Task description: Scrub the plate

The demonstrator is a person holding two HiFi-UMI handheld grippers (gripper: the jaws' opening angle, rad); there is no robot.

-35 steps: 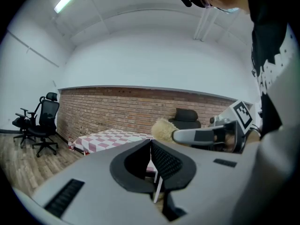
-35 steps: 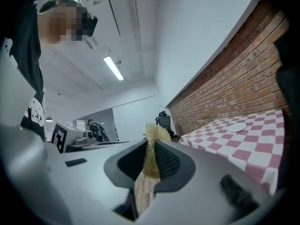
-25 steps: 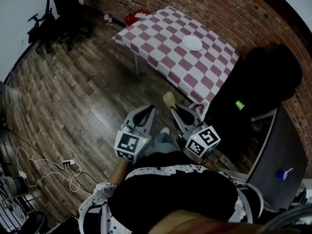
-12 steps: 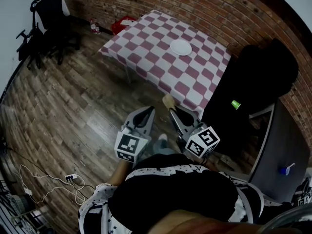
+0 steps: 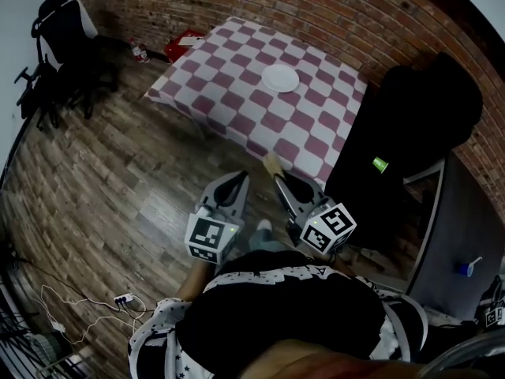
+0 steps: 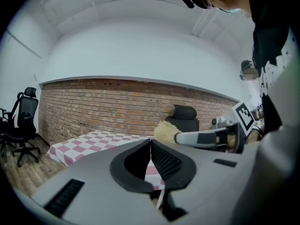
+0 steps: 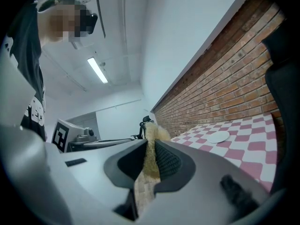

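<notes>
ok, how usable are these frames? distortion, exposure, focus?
Head view: heavy fisheye, black corners, the brick wall bows; the plate is small but crisp. Left gripper view: same bowing, even light, the left tool close to the lens looks soft. Right gripper view: the ceiling light is blown out, and the sponge in the right tool is slightly soft.

Camera setup: three views, one shared checkered table [image 5: 308, 125].
I see the head view look steeply down over left gripper [image 5: 239, 180] and right gripper [image 5: 281, 181], table farther off. Each gripper view sits close behind its jaws, looks level toward that table and brick wall [image 6: 117, 102], the other gripper alongside.
</notes>
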